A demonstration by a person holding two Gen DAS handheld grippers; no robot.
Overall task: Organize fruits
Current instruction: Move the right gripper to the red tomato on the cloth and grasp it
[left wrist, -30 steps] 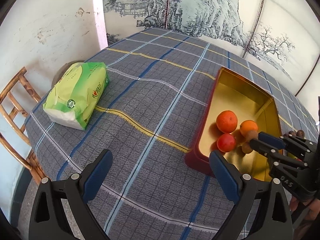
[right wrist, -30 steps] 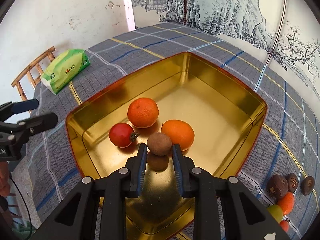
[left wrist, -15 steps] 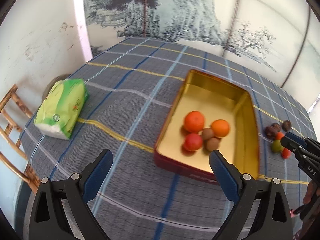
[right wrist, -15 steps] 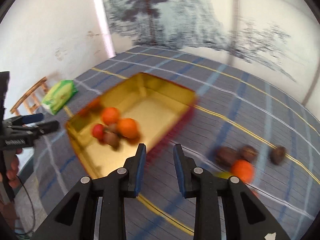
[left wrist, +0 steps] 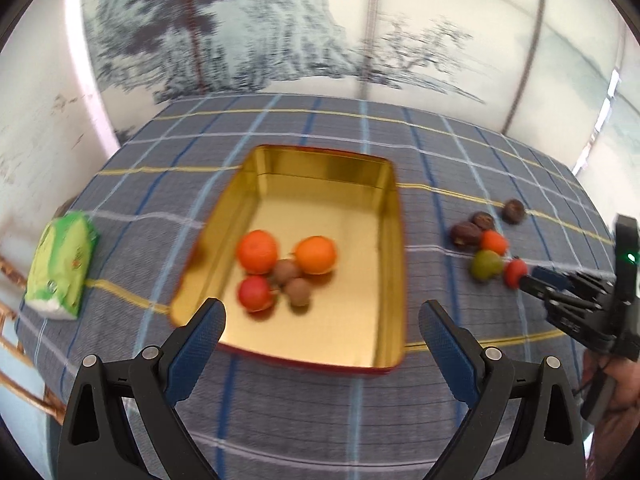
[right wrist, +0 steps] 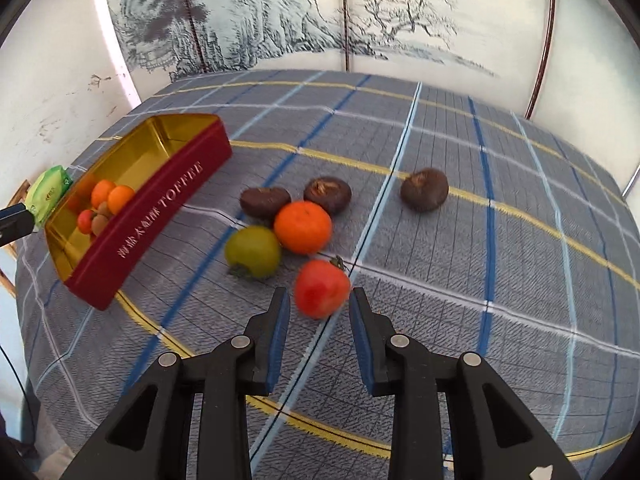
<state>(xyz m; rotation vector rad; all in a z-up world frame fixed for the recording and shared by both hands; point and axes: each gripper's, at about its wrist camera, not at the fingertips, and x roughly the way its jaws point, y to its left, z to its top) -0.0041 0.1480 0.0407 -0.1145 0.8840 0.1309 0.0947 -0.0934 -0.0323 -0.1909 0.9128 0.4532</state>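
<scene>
A gold-lined red tin [left wrist: 384, 216] [right wrist: 168, 200] holds two oranges, a red tomato and two brown fruits [left wrist: 298, 291]. On the cloth to its right lie a red tomato [right wrist: 321, 294] [left wrist: 515, 273], a green fruit [right wrist: 253, 251], an orange [right wrist: 303, 227] and three dark brown fruits [right wrist: 424, 189]. My right gripper [right wrist: 318, 300] is open, its fingers on either side of the red tomato, not closed on it. My left gripper [left wrist: 322, 320] is open and empty above the tin's near edge.
A green tissue pack [left wrist: 62, 264] lies at the table's left edge, next to a wooden chair [left wrist: 12, 344]. A painted screen [right wrist: 320, 20] stands behind the round table with its checked cloth [right wrist: 500, 240].
My right gripper let go of a brown fruit in the tin, swung right to the loose fruit pile and now brackets the red tomato. My left gripper pulled back and turned right.
</scene>
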